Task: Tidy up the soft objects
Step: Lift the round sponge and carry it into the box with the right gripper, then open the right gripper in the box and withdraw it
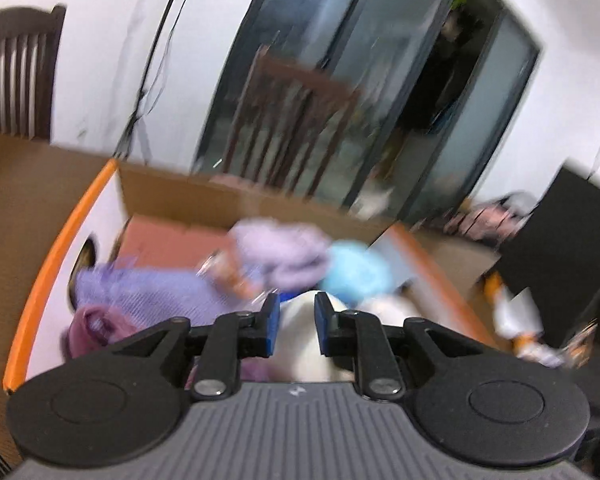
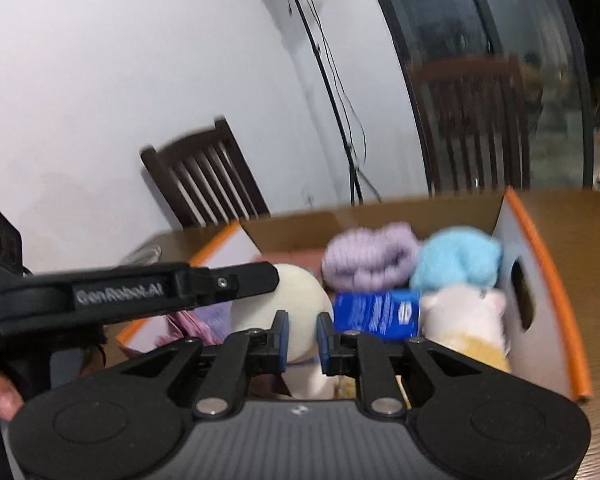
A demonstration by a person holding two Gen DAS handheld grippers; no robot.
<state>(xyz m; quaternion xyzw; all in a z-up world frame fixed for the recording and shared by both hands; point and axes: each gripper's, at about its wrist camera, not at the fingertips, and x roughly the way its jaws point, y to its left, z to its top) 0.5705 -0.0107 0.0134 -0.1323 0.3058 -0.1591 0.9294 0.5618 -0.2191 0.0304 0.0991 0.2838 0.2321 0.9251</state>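
Only my right view shows the blue carton (image 2: 376, 314) in the cardboard box (image 2: 540, 264); both hand-held grippers (image 1: 296, 312) (image 2: 302, 334) hang nearly closed, empty.

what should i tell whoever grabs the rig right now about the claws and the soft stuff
Left claw: nearly shut, nothing gripped, above the box.
Right claw: nearly shut, nothing gripped, also at the box.
In the orange-edged cardboard box: lilac knit roll, light blue fluffy item, cream ball, white and yellow plush, blue packet, purple cloth.
Done: these are packed in the box.
Left: a white and orange item lies outside it; too blurred to identify.
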